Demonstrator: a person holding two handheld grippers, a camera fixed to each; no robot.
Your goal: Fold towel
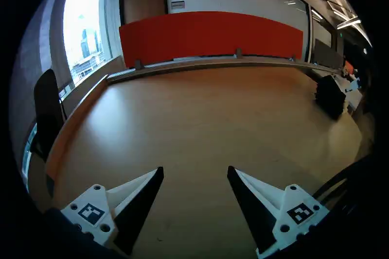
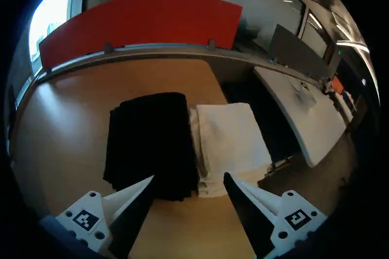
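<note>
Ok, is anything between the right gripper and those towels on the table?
Nothing visible is. The right gripper is open, its tips at the near edges of the black towel stack and the white towel stack lying side by side on the table.

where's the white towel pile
In the right gripper view the white towel pile lies on the wooden table, directly right of the black pile, near the table's right edge.
</note>
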